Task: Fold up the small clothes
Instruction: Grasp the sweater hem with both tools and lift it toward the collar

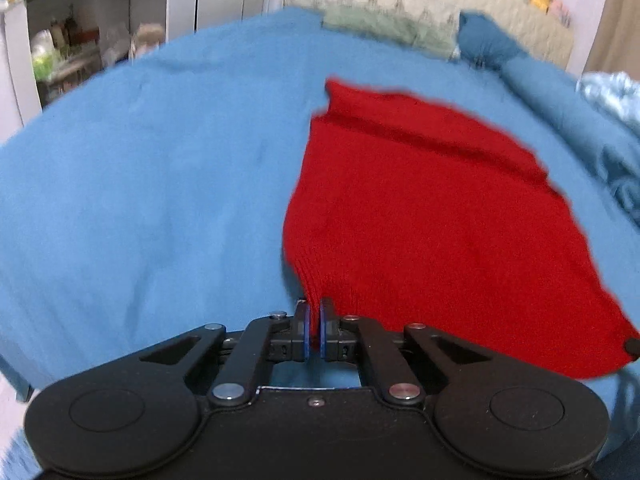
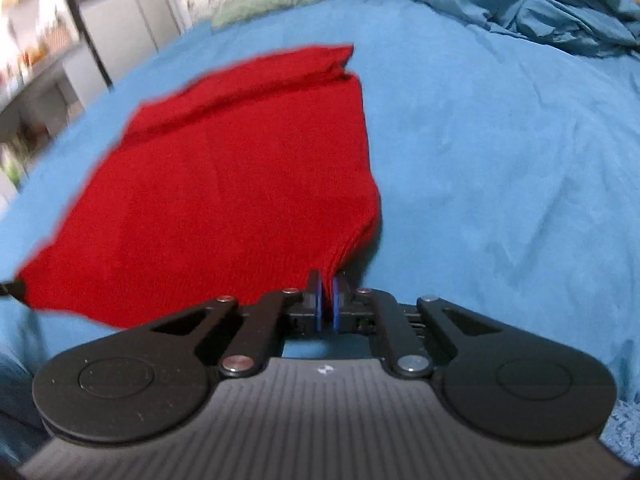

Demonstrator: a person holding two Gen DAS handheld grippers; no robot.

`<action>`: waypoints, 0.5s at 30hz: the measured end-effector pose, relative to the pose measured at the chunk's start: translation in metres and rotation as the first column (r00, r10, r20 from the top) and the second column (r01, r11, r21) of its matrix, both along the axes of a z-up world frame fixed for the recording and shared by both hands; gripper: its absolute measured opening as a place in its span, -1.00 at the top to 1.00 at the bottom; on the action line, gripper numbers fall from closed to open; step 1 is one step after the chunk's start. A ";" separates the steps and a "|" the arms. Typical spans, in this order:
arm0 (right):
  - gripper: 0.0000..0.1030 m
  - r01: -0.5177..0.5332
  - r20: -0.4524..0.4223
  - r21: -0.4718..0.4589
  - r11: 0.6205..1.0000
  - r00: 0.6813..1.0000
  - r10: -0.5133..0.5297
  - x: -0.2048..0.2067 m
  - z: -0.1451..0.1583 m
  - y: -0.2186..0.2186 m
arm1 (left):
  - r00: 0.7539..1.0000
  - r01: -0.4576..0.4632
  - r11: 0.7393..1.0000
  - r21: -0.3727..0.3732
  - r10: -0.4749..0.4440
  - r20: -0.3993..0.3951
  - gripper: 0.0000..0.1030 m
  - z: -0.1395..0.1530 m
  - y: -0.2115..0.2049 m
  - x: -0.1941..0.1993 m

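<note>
Left tool (image 1: 315,322) and right tool (image 2: 327,300), each clenched on one near corner of a red knitted garment (image 1: 432,216), the ribbed edge pinched between blue-rimmed pads. The garment (image 2: 224,184) stretches away from both tools over a bed covered by a blue sheet (image 1: 140,184), its far end creased into a ridge. A rumpled blue blanket (image 2: 560,4) lies at the far right of the bed. A pale green cushion (image 1: 388,26) sits at the bed's far edge.
</note>
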State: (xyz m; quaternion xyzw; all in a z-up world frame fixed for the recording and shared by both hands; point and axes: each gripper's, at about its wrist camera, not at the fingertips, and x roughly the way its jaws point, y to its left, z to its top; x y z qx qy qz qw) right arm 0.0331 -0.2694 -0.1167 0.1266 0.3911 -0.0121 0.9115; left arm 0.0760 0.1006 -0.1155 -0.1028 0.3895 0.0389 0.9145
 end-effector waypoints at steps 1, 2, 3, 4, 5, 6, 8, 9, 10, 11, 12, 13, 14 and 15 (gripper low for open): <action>0.61 0.008 0.017 0.030 1.000 1.000 -0.009 0.001 0.010 -0.004 | 1.000 -0.003 1.000 -0.009 0.003 0.027 0.92 0.011 0.002 0.001; 0.61 0.013 0.040 0.058 0.998 0.999 -0.016 0.003 0.021 -0.009 | 0.998 -0.004 1.000 -0.021 0.005 0.059 0.92 0.023 0.004 0.005; 0.61 0.012 0.067 0.085 0.996 0.998 -0.018 0.008 0.033 -0.014 | 0.996 -0.002 1.000 -0.030 0.004 0.092 0.92 0.036 0.005 0.010; 0.61 0.008 0.093 0.104 0.995 0.996 -0.018 0.014 0.045 -0.018 | 0.992 0.003 0.999 -0.032 0.001 0.124 0.92 0.048 0.005 0.015; 0.61 0.004 0.121 0.119 0.993 0.992 -0.018 0.022 0.058 -0.022 | 0.987 0.009 1.000 -0.027 -0.004 0.162 0.92 0.062 0.004 0.024; 0.61 -0.002 0.149 0.138 0.990 0.989 -0.018 0.033 0.071 -0.026 | 0.981 0.016 1.000 -0.022 -0.012 0.193 0.92 0.074 0.004 0.034; 0.61 -0.018 0.202 0.171 0.985 0.979 -0.017 0.062 0.095 -0.034 | 0.968 0.033 0.999 -0.015 -0.028 0.249 0.92 0.096 0.003 0.063; 0.61 -0.025 0.226 0.182 0.983 0.974 -0.018 0.081 0.107 -0.038 | 0.962 0.037 0.999 -0.017 -0.031 0.272 0.92 0.107 0.003 0.082; 0.61 -0.031 0.247 0.189 0.981 0.969 -0.017 0.101 0.116 -0.042 | 0.957 0.036 0.999 -0.020 -0.028 0.290 0.92 0.116 0.003 0.103; 0.61 -0.035 0.268 0.191 0.981 0.963 -0.018 0.123 0.126 -0.045 | 0.950 0.034 0.999 -0.018 -0.027 0.312 0.92 0.125 0.003 0.125; 0.61 -0.037 0.291 0.183 0.982 0.957 -0.018 0.148 0.135 -0.046 | 0.941 0.030 1.000 -0.007 -0.026 0.339 0.92 0.132 0.003 0.149; 0.61 -0.037 0.308 0.172 0.984 0.951 -0.018 0.173 0.143 -0.047 | 0.932 0.025 1.000 0.010 -0.027 0.361 0.92 0.137 0.002 0.172; 0.61 -0.031 0.315 0.166 0.986 0.949 -0.023 0.196 0.148 -0.048 | 0.928 0.016 0.999 0.039 -0.029 0.371 0.92 0.140 0.000 0.199; 0.61 -0.021 0.316 0.162 0.987 0.948 -0.031 0.223 0.151 -0.049 | 0.929 -0.001 0.998 0.066 -0.024 0.371 0.92 0.141 -0.002 0.227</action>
